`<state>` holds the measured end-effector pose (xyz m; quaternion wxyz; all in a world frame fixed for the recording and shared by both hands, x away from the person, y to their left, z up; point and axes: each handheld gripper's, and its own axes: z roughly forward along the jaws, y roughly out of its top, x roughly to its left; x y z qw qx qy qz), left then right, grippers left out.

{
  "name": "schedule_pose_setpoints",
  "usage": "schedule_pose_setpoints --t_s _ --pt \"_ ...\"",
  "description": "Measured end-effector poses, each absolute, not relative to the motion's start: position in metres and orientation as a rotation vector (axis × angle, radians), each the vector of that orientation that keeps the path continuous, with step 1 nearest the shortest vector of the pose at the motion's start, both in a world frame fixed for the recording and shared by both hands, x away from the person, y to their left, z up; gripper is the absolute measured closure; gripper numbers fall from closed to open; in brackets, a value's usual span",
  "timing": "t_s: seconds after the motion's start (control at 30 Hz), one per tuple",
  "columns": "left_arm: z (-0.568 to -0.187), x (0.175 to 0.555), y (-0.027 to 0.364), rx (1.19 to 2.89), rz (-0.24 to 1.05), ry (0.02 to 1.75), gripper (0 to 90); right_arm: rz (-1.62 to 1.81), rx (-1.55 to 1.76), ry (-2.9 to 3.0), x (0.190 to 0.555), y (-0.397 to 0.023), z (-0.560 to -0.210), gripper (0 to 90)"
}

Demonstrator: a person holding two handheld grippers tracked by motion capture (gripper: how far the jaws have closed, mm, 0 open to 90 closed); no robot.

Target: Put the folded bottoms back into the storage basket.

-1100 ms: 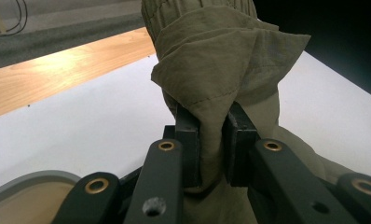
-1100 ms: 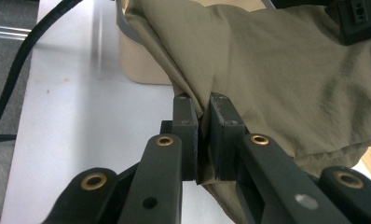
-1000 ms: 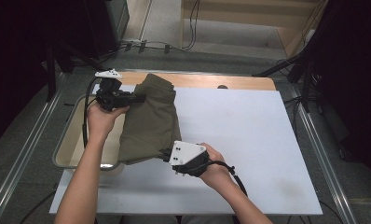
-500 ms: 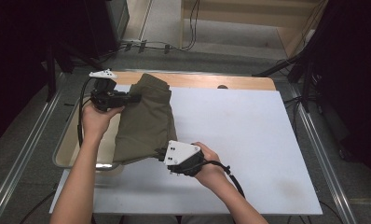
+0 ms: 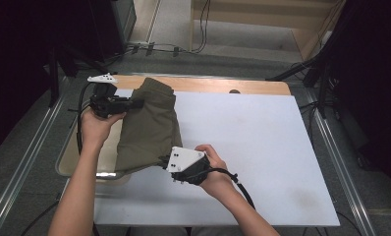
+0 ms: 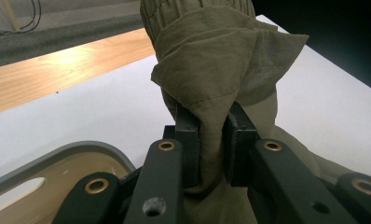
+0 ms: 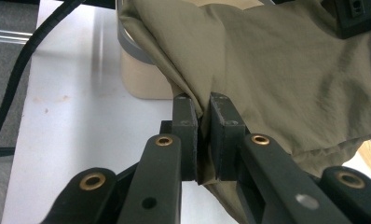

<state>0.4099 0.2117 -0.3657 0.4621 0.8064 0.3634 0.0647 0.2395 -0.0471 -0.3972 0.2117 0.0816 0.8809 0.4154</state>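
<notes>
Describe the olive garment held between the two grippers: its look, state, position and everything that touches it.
The olive garment looks like thin woven cloth, creased, with stitched hems and a gathered, elastic-looking band at its far end. It is folded into a long strip, stretched from the far left of the white table top toward the near middle, partly over a beige tray. The left gripper is shut on a bunched far part, the right gripper on a near edge.

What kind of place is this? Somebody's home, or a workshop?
Probably a lab or recording studio, not a home: a bare white table ringed by dark curtains, cables across the floor, and a person folding an olive garment with hand-held claws.
</notes>
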Motion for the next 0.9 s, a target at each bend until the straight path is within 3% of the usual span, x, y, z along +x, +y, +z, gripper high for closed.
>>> schedule_pose_setpoints --t_s 0.9 --pt "-0.363 0.408 0.23 1.976 0.17 0.901 78.5 1.179 0.214 2.449 0.242 -0.026 -0.394 79.5"
